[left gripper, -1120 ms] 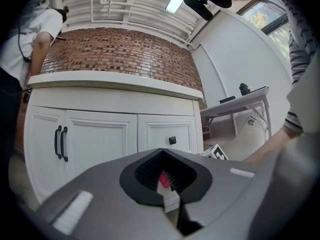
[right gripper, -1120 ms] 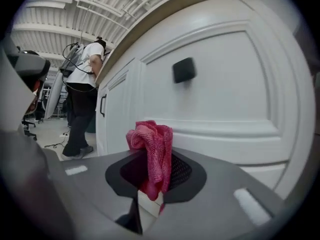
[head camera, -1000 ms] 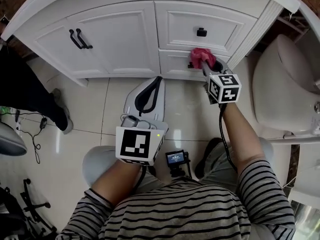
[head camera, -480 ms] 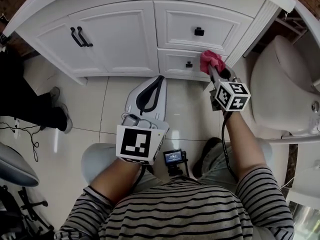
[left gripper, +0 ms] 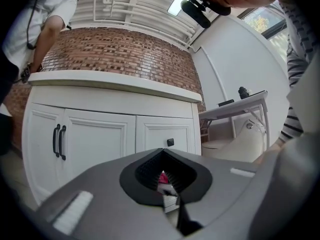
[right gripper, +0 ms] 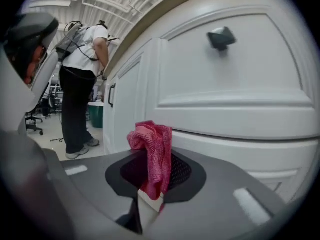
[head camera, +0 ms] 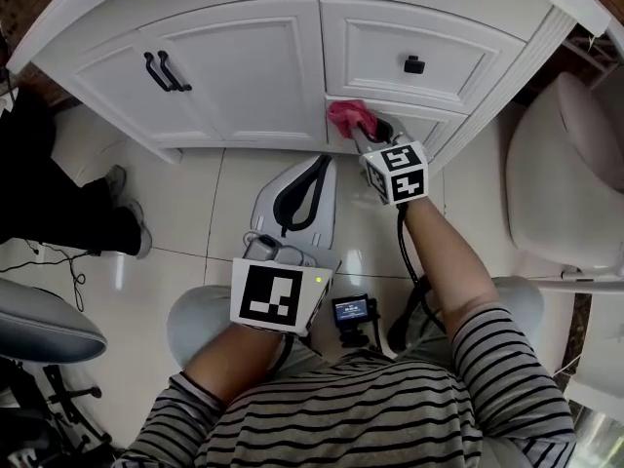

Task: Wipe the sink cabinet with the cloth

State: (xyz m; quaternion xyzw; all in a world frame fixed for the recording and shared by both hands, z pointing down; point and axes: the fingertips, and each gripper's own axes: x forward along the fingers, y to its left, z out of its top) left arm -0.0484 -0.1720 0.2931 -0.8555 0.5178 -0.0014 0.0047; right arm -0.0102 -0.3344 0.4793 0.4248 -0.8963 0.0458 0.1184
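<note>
Cloth [right gripper: 151,151] | pinched in right hand-held gripper [right gripper: 150,184] | against sink cabinet [head camera: 244,66] | left hand-held gripper [left gripper: 162,153] closed

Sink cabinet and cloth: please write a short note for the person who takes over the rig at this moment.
Right gripper: shut on the pink cloth, at the lower drawer's left end.
Left gripper: shut, empty, held low over the floor, off the sink cabinet.
Done: cannot tell which parts are wiped.
Left: likely the doors and upper drawer.
</note>
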